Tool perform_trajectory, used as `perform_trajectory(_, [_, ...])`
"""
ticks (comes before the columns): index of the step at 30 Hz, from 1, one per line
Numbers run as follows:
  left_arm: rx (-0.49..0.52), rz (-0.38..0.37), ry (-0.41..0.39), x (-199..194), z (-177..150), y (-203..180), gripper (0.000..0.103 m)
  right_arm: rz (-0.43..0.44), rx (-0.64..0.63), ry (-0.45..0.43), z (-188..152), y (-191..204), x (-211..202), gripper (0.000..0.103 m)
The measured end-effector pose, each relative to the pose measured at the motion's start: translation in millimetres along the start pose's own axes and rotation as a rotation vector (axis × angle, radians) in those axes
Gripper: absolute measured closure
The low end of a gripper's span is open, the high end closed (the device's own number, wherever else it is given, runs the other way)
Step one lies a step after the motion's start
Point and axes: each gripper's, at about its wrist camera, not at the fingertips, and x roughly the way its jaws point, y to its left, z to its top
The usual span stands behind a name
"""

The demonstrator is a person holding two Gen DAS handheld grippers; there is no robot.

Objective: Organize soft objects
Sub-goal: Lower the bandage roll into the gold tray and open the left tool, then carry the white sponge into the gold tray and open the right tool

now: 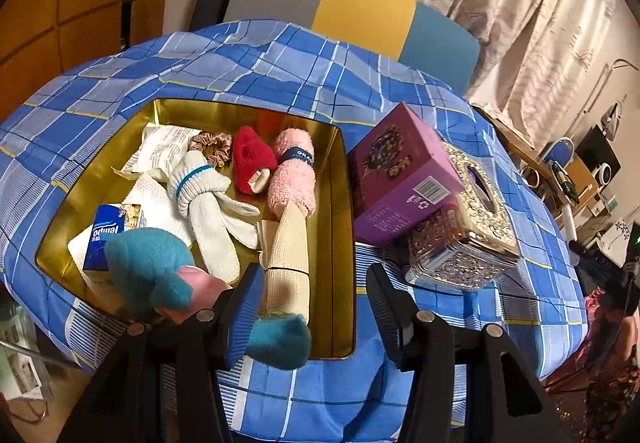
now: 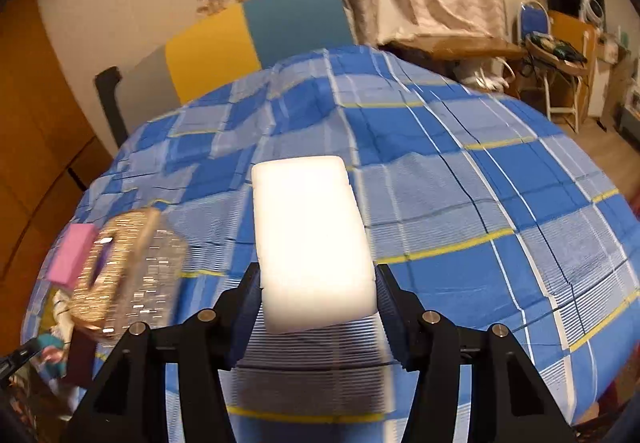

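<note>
**Sponge pinched on the right, left tongs spread over the tin**

The right tongs point(image 2: 316, 307) pinch a white sponge block point(image 2: 310, 231), one pad against each long side, the block lifted clear of the blue checked cloth point(image 2: 480, 203) on the counter. At nine o'clock from the block stands a glittering tissue box point(image 2: 128, 275), blurred.

The left tongs point(image 1: 316, 299) are spread, nothing pressed between the pads. A teal sock point(image 1: 148, 267) drapes over the left finger at nine o'clock. Just ahead lies the gold tin point(image 1: 344, 203), holding a beige rolled cloth point(image 1: 288, 243), a pink fluffy roll point(image 1: 292, 171), a red plush piece point(image 1: 252, 159), white socks point(image 1: 204, 199), a scrunchie point(image 1: 214, 147) and a tissue packet point(image 1: 104, 239). At two o'clock a purple carton point(image 1: 404, 179) leans on the tissue box.
</note>
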Motion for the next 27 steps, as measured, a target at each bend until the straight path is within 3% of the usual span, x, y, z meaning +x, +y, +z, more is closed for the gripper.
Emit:
perform_trajectory(8, [0.069, -0.026, -0.030, -16, -10, 0, 0.049, 0.150, -0.128, -0.065, 12, 101, -47, 0.047])
perform_trajectory(13, [0.028, -0.008, -0.036, -25, -12, 17, 0.048, 0.281, -0.228, -0.035, 4, 184, -51, 0.047])
perform_trajectory(16, [-0.004, -0.004, -0.048, -31, -13, 30, 0.048, 0.338, -0.301, -0.010, -7, 235, -46, 0.047])
perform_trajectory(20, [-0.019, 0.059, -0.075, -39, -12, 45, 0.048, 0.404, -0.369, 0.055, -22, 295, -28, 0.046])
perform_trajectory(27, [-0.005, 0.162, -0.111, -45, -11, 59, 0.048, 0.426, -0.464, 0.170, -50, 376, 24, 0.046])
